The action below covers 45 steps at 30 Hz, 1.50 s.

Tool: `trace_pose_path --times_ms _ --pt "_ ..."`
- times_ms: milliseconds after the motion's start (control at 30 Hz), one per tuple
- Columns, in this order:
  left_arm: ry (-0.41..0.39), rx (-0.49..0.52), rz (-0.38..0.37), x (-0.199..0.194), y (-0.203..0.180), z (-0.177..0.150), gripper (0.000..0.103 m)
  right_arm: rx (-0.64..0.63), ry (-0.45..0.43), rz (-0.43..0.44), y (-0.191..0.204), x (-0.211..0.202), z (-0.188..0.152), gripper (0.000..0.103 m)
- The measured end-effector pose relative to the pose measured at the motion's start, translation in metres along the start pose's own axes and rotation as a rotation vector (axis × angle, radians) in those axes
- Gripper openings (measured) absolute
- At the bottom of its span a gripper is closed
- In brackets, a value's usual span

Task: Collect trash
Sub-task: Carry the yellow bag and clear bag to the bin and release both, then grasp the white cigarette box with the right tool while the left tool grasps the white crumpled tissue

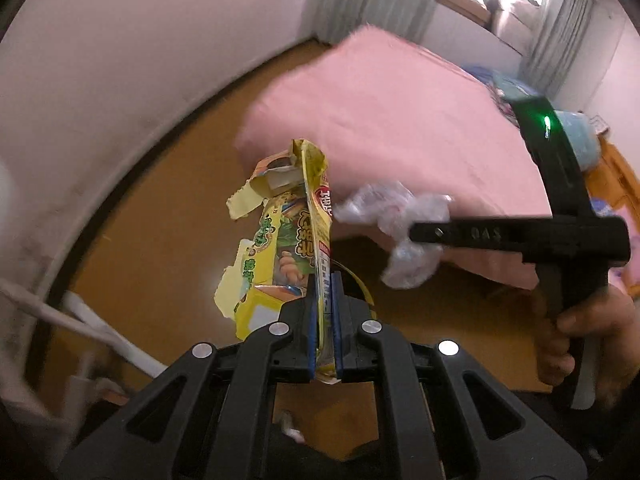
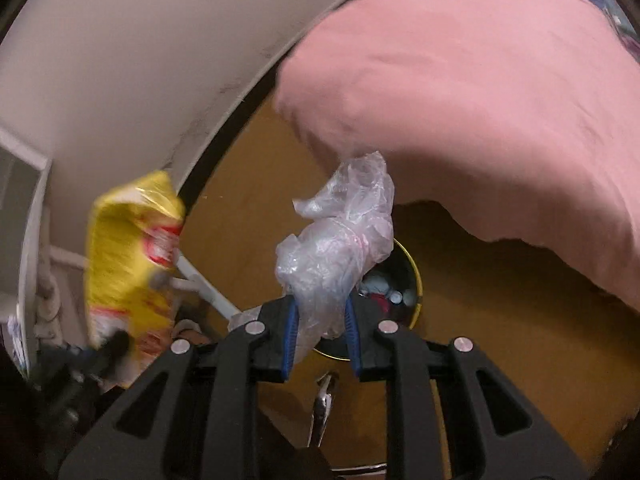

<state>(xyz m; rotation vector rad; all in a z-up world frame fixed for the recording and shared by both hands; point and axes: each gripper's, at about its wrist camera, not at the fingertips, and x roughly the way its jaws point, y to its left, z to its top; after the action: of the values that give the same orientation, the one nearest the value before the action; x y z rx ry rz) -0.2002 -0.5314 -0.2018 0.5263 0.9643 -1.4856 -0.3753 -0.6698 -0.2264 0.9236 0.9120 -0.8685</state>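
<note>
A torn yellow cardboard snack box (image 1: 280, 240) with printed cartoon artwork is clamped flat between the blue-padded fingers of the left gripper (image 1: 325, 320), whose jaws are nearly together. A crumpled clear plastic bag (image 2: 340, 248) is pinched in the right gripper (image 2: 322, 332), its jaws narrowed around the film, and the bag is held directly above a round dark trash bin with a yellow rim (image 2: 414, 276), in which discarded items are seen. The bin is stood on an orange-brown wooden floor (image 2: 480, 320). Beyond, a pink bedsheet (image 2: 480, 100) is draped over the bed edge, beside a white wall (image 2: 140, 60).
</note>
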Motion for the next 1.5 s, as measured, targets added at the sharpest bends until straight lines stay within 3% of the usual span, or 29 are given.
trace_pose_path --times_ms 67,267,633,667,700,767,1000,1033,1100,1133,1167,1500 --pt "0.036 -0.032 -0.031 0.026 0.004 0.001 0.005 0.023 0.028 -0.029 -0.010 0.012 0.004 0.021" --pt "0.109 -0.079 -0.019 0.090 0.019 -0.006 0.005 0.049 0.089 -0.010 -0.020 0.030 0.018 0.021" --pt "0.166 -0.076 -0.018 0.127 0.033 -0.019 0.009 0.027 0.113 -0.032 -0.010 0.040 0.011 0.021" --pt "0.166 -0.078 -0.022 0.128 0.033 -0.020 0.022 0.028 0.114 -0.033 -0.010 0.041 0.011 0.021" --pt "0.161 -0.082 -0.022 0.128 0.035 -0.022 0.049 0.028 0.115 -0.034 -0.010 0.041 0.011 0.021" --pt "0.130 -0.089 -0.003 0.126 0.036 -0.023 0.069 0.030 0.114 -0.036 -0.010 0.041 0.010 0.021" --pt "0.120 -0.092 0.037 0.121 0.037 -0.028 0.074 0.034 0.114 -0.042 -0.009 0.041 0.008 0.021" --pt "0.114 -0.093 0.038 0.119 0.038 -0.028 0.075 0.030 0.114 -0.045 -0.009 0.042 0.008 0.025" --pt "0.088 -0.109 0.027 0.113 0.041 -0.028 0.081 0.027 0.113 -0.050 -0.008 0.042 0.009 0.043" --pt "0.078 -0.118 0.030 0.110 0.043 -0.028 0.082 0.027 0.109 -0.056 -0.008 0.042 0.009 0.057" --pt "0.075 -0.125 0.030 0.109 0.045 -0.029 0.084 0.027 0.101 -0.057 -0.008 0.040 0.010 0.063" --pt "0.053 -0.178 0.055 0.099 0.055 -0.032 0.087 0.002 0.075 -0.072 -0.005 0.036 0.012 0.069"
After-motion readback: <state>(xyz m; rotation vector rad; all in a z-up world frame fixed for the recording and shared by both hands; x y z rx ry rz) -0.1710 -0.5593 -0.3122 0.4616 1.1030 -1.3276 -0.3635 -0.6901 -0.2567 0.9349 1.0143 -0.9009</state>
